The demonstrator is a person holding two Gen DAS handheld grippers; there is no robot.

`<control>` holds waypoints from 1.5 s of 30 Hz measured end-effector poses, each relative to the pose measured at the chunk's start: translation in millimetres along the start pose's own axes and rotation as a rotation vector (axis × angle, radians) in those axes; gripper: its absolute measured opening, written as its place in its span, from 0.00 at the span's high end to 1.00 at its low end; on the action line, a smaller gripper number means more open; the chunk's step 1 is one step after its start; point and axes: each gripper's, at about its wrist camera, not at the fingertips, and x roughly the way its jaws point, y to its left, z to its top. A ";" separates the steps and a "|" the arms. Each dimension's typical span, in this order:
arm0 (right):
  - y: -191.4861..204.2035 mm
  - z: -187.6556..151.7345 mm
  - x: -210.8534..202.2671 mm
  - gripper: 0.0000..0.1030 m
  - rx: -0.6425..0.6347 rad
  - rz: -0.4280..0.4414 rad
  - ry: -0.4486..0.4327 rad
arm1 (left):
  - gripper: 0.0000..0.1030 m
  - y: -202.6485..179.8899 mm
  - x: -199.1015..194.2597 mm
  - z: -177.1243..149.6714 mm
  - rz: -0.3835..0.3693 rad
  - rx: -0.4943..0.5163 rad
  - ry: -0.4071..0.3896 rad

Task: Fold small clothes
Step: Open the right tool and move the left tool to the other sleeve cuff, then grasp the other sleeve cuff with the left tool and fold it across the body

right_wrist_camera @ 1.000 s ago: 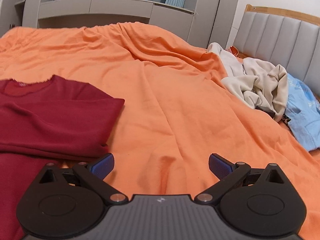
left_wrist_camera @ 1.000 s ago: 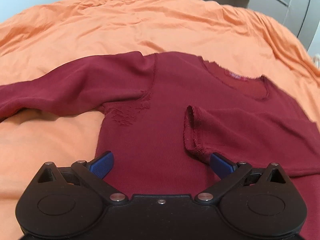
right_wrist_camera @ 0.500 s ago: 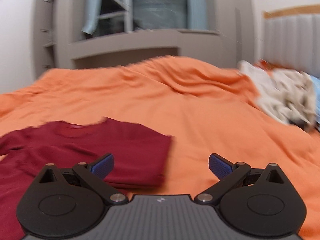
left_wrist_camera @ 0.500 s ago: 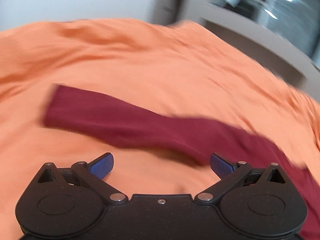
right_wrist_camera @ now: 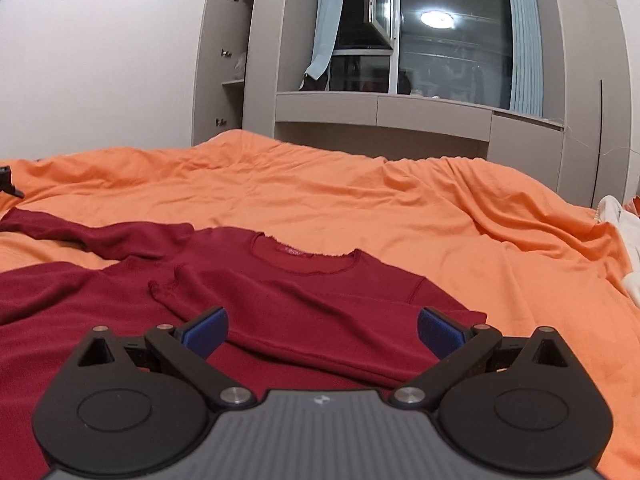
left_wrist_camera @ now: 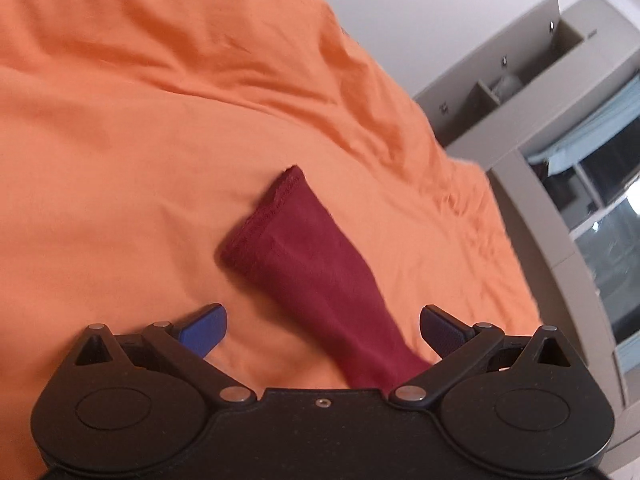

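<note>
Wrinkled orange bedsheet (right_wrist_camera: 400, 216) | dark red knit long-sleeved top (right_wrist_camera: 304, 300), one sleeve folded across | left gripper (left_wrist_camera: 323, 322), right gripper (right_wrist_camera: 322, 326): jaws wide, empty

The shirt (right_wrist_camera: 304, 320) is plain dark red with a red neck label (right_wrist_camera: 293, 249); the bedsheet (right_wrist_camera: 400, 208) is plain orange.

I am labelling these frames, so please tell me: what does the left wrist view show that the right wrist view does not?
Only the left wrist view shows the cuff of the outstretched sleeve up close, between the open left gripper. Only the right wrist view shows the shirt body, its neckline, the sleeve already folded across it, and the window. Both show the orange bedsheet and an open gripper.
</note>
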 end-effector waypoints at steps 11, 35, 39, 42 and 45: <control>-14.4 -7.5 7.7 0.00 0.079 -0.005 0.042 | 0.77 5.3 6.7 -3.9 0.017 -0.045 -0.105; -37.5 -6.9 -4.5 0.00 0.196 -0.018 0.034 | 0.94 -232.4 -62.3 -103.0 -0.456 0.663 -0.163; -45.1 -8.7 -5.9 0.00 0.224 -0.051 0.042 | 0.94 -263.9 -60.9 -153.6 -0.539 0.709 -0.061; -51.3 -9.6 -6.8 0.00 0.246 -0.069 0.047 | 0.94 -281.7 -54.8 -196.8 -0.577 0.749 0.014; -56.6 -10.1 -7.4 0.00 0.265 -0.083 0.052 | 0.94 -293.2 -46.3 -240.8 -0.594 0.834 0.083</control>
